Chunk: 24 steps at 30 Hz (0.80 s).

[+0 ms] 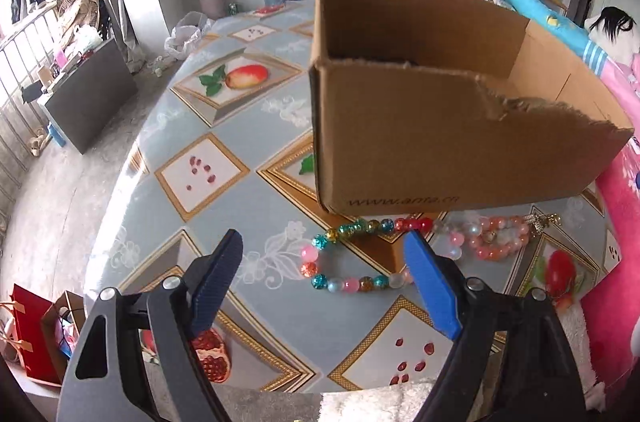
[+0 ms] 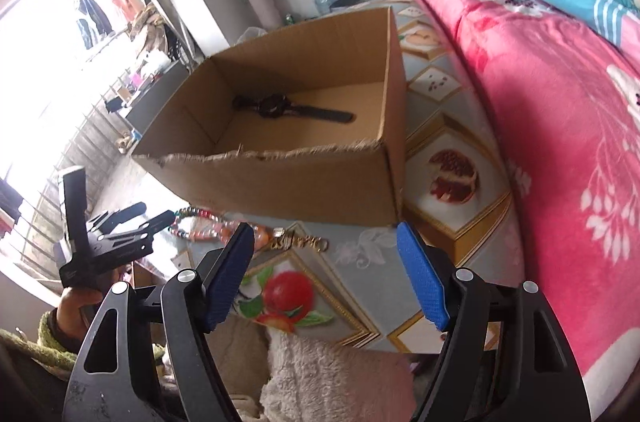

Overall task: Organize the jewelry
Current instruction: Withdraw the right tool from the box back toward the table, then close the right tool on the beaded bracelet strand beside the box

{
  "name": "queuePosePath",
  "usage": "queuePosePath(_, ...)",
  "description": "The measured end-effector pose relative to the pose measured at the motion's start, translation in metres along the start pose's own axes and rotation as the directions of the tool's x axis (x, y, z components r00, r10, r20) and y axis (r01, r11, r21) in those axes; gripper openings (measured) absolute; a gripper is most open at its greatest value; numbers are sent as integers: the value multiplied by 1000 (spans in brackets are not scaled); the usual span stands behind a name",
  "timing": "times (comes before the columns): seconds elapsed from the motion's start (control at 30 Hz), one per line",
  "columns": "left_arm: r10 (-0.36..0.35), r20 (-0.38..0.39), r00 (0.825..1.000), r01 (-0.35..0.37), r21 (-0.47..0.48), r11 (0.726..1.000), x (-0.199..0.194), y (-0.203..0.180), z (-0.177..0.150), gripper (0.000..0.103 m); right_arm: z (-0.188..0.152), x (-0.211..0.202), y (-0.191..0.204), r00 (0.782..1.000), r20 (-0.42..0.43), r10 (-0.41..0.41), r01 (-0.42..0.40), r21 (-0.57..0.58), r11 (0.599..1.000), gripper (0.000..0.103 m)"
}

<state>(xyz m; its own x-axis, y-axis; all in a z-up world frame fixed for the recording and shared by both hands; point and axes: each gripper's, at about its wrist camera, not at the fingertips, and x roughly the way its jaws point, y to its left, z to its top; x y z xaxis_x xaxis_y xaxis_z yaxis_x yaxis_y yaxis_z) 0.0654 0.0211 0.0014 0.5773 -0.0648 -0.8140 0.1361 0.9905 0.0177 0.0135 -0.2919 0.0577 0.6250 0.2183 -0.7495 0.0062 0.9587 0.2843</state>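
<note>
Watch [image 2: 294, 111] in box [image 2: 280, 178] (bracelets [image 1: 360, 254] outside)

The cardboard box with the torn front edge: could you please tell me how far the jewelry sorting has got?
Done: a black wristwatch already lies inside the brown cardboard box. In hand: nothing; the left gripper and right gripper are both open and empty. Left: the multicoloured glass-bead bracelet, the pink and white bead bracelet and a gold chain piece still on the tablecloth.

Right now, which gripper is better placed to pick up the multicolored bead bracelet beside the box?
Left. The left gripper is open, its fingers flanking the multicolored bead bracelet. The right gripper is open too, but faces the cardboard box, bracelet off to its side.
</note>
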Motion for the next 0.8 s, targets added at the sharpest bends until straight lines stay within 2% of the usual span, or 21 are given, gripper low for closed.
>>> queuePosePath(0.17, 24, -66, 997, -23, 13, 1000, 25, -2, -7, 81, -11, 20, 22, 999, -43, -11, 8, -52, 999, 75)
queuePosePath(0.43, 5, -82, 997, -3, 24, 1000, 21, 13, -27, 92, -7, 29, 59, 997, -18, -78, 72, -225, 972, 86)
queuePosePath(0.5, 6, -86, 996, -4, 24, 1000, 21, 19, -29, 98, -7, 32, 68, 996, -12, -93, 87, -266, 960, 93)
queuePosePath(0.63, -7, -88, 996, 10, 36, 999, 23, 26, -30, 98, -10, 34, 83, 993, -3, -117, 110, -313, 943, 95)
queuePosePath(0.8, -9, -89, 996, 14, 52, 999, 21, 24, -28, 98, -15, 21, 102, 984, 125, -130, 167, -365, 916, 95)
